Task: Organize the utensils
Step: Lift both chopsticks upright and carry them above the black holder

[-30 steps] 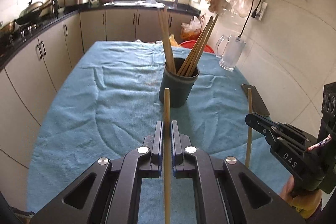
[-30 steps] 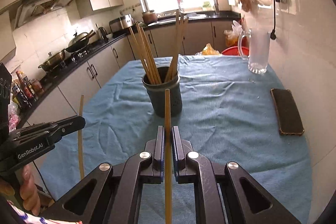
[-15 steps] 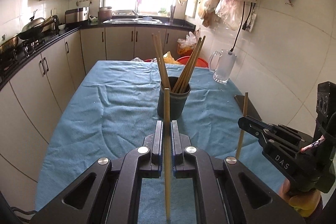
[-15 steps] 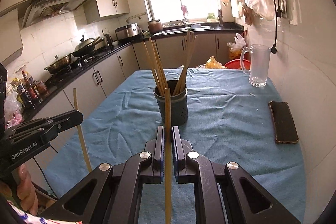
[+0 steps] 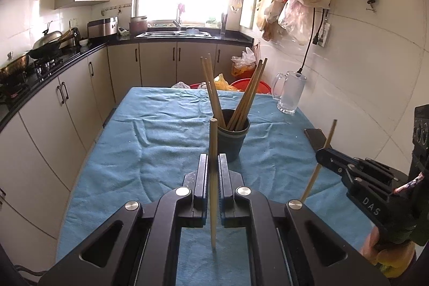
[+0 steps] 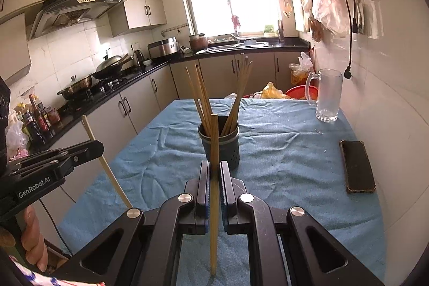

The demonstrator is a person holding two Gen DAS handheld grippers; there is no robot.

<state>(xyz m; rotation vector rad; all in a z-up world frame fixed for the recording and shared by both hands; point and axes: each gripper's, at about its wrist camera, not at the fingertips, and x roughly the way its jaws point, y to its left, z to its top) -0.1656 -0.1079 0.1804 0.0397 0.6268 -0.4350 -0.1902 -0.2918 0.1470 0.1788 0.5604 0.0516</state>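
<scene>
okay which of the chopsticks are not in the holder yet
Two: the chopstick clamped upright in the left gripper and the other chopstick clamped in the right gripper. The rest lean inside the dark holder.

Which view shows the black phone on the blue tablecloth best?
The right wrist view: the black phone lies fully visible beside the wall. In the left wrist view, the phone is partly hidden behind the right gripper and its chopstick.

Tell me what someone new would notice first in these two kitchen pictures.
First, the two claws in the foreground: the left claw and right claw are each shut on one upright wooden chopstick. Beyond them, mid-table on the blue cloth, a dark holder bristles with more chopsticks.
</scene>
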